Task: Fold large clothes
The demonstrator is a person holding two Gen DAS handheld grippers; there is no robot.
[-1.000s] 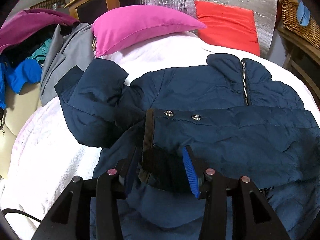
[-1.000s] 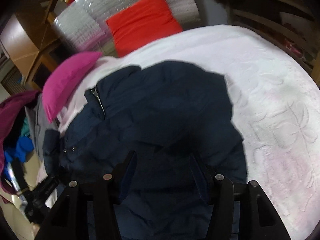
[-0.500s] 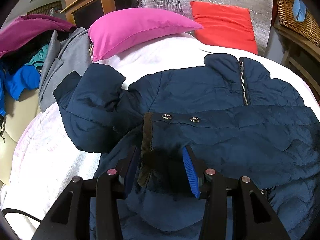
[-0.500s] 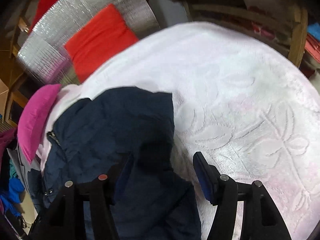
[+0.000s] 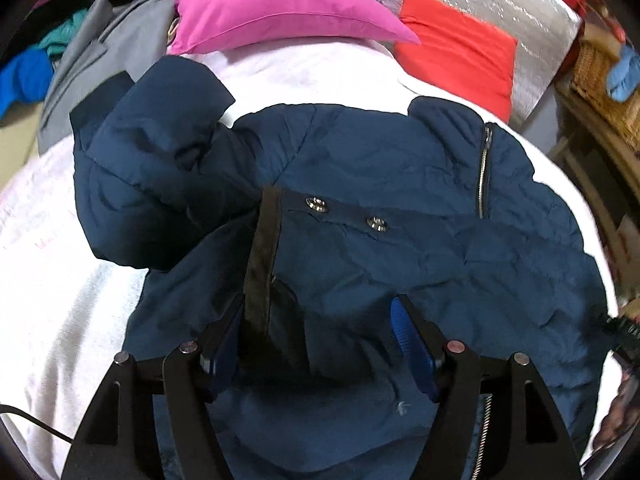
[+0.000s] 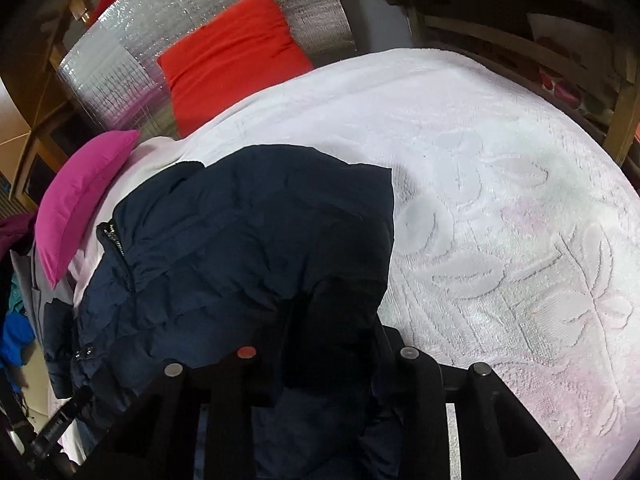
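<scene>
The left gripper [image 5: 320,344] has just been opening, its blue pads apart astride the dark-trimmed cuff [image 5: 262,264] of the sleeve; the right gripper [image 6: 328,344] has just been closing and pinches a dark fold of the navy quilted jacket [image 5: 400,184]. The jacket lies on the white embossed bedspread [image 6: 500,200], collar toward the pink pillow [image 5: 280,8], long axis running from pillow to grippers, with 2 metal snaps [image 5: 346,214] showing.

Even indoor light; fisheye bending and dark corners in both views. Foil [image 6: 224,40] glints. Left-view edges slightly motion-blurred.
</scene>
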